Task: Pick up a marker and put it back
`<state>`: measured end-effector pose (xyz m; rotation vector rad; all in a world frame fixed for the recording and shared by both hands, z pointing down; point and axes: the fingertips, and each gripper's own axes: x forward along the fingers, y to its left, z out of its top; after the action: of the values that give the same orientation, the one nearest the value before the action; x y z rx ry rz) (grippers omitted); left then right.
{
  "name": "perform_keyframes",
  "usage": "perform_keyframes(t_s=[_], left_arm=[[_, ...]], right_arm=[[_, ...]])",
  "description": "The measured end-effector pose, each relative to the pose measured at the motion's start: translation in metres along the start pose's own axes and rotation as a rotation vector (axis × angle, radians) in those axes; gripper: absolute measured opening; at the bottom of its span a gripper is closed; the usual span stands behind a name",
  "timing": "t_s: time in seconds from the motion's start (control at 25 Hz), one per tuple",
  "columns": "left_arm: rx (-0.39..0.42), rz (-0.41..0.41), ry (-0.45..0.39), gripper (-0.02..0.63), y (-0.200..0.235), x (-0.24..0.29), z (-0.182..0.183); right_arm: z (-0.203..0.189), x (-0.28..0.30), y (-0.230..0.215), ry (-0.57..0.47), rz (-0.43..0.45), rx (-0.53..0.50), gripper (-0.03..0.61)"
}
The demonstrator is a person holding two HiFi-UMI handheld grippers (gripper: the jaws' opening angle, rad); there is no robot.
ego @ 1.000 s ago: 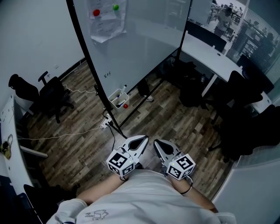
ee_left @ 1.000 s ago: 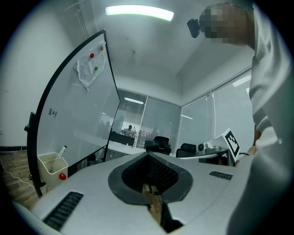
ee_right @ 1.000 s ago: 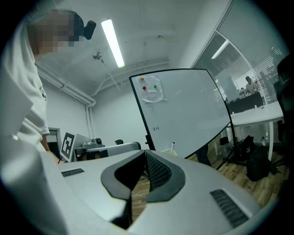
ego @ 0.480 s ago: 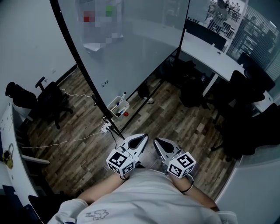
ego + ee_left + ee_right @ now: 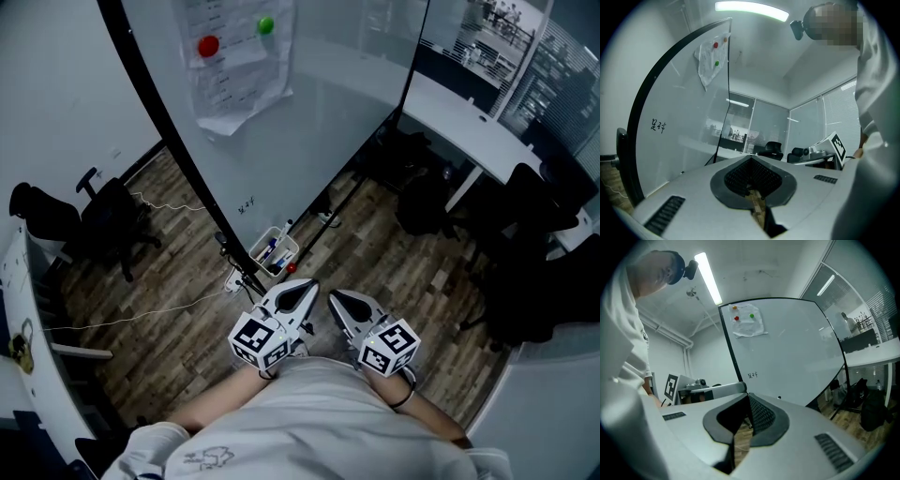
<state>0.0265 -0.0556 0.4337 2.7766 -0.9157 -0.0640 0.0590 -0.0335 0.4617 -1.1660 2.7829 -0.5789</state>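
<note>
While a black chair stands at far left, a white basket sits at the foot of the whiteboard. It holds a few markers, some showing blue, lying tilted inside. A small red thing lies on the floor just right of the basket. Nearer the person, the left gripper has its jaws pressed together on nothing. The right gripper beside it is likewise closed and empty. Both point toward the basket, apart from it.
</note>
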Motion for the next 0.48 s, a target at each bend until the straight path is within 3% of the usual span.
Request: perform_keyframes(t_s=[0.48], left_arm=[[-0.016,0.020,0.001,0.006,0.079,-0.010,0.010]], right_arm=[[0.002,0.082,-0.003,0.024,0.021,0.000,0.012]])
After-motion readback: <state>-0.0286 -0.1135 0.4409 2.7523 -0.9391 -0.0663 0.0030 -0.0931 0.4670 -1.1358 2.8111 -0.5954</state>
